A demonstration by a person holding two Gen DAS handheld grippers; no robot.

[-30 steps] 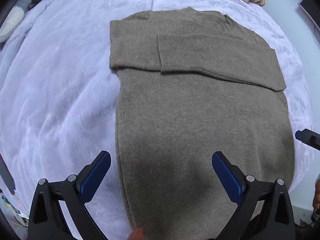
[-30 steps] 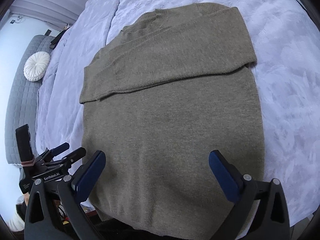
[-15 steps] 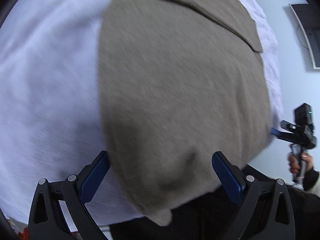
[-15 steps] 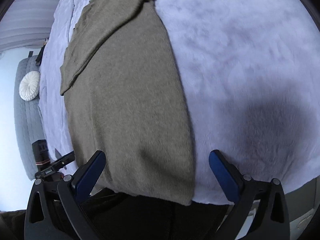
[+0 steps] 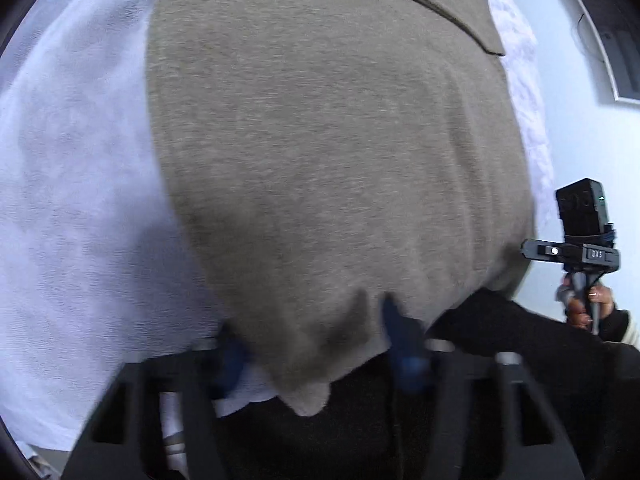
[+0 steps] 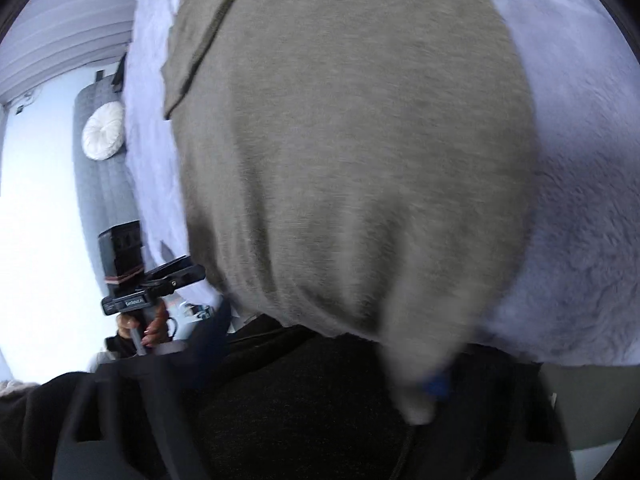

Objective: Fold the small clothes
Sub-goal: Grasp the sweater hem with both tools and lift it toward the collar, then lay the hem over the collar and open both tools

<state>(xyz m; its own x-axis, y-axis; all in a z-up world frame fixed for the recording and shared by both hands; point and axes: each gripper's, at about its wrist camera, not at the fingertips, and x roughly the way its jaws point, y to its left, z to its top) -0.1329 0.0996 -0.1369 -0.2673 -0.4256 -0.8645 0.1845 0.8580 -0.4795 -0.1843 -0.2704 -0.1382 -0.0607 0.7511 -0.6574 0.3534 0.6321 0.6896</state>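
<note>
Left wrist view: the left gripper [image 5: 320,344] has just been closing, its blurred blue pads pinching the near hem corner of the olive-brown sweater [image 5: 328,152]. Its body lies flat on the pale lavender bedspread [image 5: 76,184]. Right wrist view: the right gripper [image 6: 316,364] has also just been closing, hem cloth bunched against its right pad [image 6: 434,384]; whether it grips yet I cannot tell. Farther off, a round white cushion [image 6: 103,131] leans on a grey headboard [image 6: 100,184]
</note>
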